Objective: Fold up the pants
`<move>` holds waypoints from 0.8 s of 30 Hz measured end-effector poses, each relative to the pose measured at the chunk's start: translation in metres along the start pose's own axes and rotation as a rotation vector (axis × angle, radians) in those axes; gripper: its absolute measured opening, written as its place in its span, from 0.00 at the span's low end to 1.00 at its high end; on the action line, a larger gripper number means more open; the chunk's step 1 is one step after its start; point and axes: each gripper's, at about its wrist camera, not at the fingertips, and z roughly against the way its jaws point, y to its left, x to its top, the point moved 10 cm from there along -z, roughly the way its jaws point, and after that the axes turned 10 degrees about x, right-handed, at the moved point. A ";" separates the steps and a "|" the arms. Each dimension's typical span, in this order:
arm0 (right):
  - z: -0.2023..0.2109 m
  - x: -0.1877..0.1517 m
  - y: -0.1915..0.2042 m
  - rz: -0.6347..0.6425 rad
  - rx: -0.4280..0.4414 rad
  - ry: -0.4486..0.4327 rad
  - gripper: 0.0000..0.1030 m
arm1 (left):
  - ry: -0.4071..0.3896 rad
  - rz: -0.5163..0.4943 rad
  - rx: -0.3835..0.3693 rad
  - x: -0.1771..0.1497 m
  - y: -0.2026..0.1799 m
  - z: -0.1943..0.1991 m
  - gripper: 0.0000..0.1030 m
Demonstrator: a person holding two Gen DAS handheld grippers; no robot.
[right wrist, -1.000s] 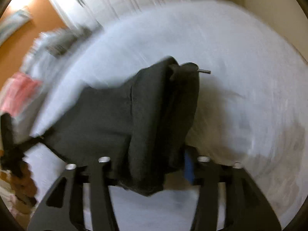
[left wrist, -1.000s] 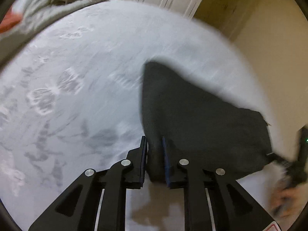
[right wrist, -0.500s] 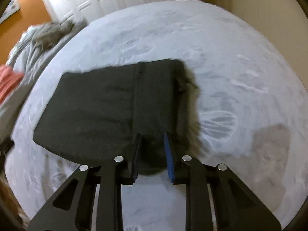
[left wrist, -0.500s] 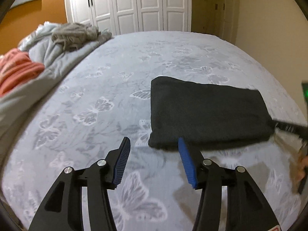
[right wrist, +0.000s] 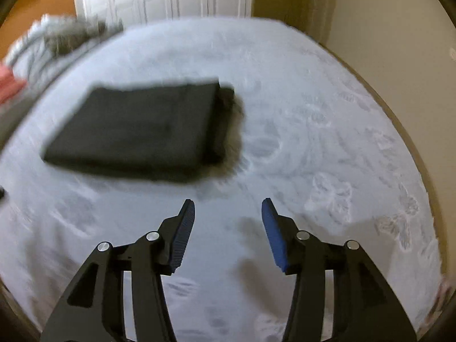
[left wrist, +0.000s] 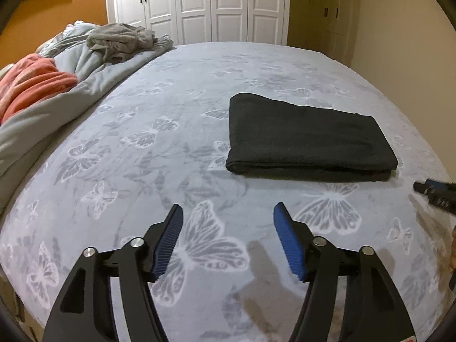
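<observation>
The black pants (left wrist: 307,136) lie folded in a flat, neat block on the bed (left wrist: 171,142). The bed cover is pale grey-blue with white butterflies on it. The pants sit toward the right side of the bed in the left wrist view, and up and to the left in the right wrist view (right wrist: 136,128). Nothing touches them.

The left gripper (left wrist: 226,236) hangs over bare bed cover, near the front edge of the pants but apart from it. Its two blue pads (left wrist: 168,242) stand wide and its jaws are opening. Nothing is between them, only butterfly cover below.

The right gripper (right wrist: 228,230) is also over bare cover, in front of the right end of the pants and apart from them. Its jaws are opening too, and nothing is between them. This view is blurry. The tip of this gripper also peeks in at the far right of the left wrist view (left wrist: 436,192).

There is lots of open bed all around the pants: in front, behind, and to the left. The right edge of the bed runs close to a cream wall (right wrist: 399,42).

On the far left lies a heap of grey bedding (left wrist: 85,65) with a crumpled grey cloth (left wrist: 119,40) on top and an orange blanket (left wrist: 31,82) beside it. It is well apart from the pants. White closet doors (left wrist: 199,5) stand past the far end of the bed.
</observation>
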 end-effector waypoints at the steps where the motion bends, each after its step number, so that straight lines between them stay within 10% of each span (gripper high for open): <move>1: -0.006 0.000 0.002 0.013 0.024 0.005 0.45 | 0.001 0.003 -0.010 -0.001 0.000 -0.001 0.62; 8: -0.017 0.031 0.046 0.093 0.172 -0.067 0.43 | 0.024 -0.010 -0.027 0.000 -0.014 -0.016 0.62; 11: -0.066 0.010 0.023 0.115 -0.006 0.093 0.45 | 0.010 -0.051 -0.033 0.002 -0.027 -0.020 0.63; 15: -0.049 0.012 -0.002 -0.003 -0.020 0.065 0.48 | -0.007 -0.077 -0.027 0.003 -0.033 -0.023 0.63; 19: -0.015 0.006 -0.013 -0.156 -0.003 0.001 0.86 | 0.010 -0.052 -0.052 0.003 -0.034 -0.024 0.64; 24: 0.013 -0.006 0.004 -0.185 0.040 -0.037 0.94 | -0.031 -0.038 -0.044 0.006 -0.030 -0.016 0.67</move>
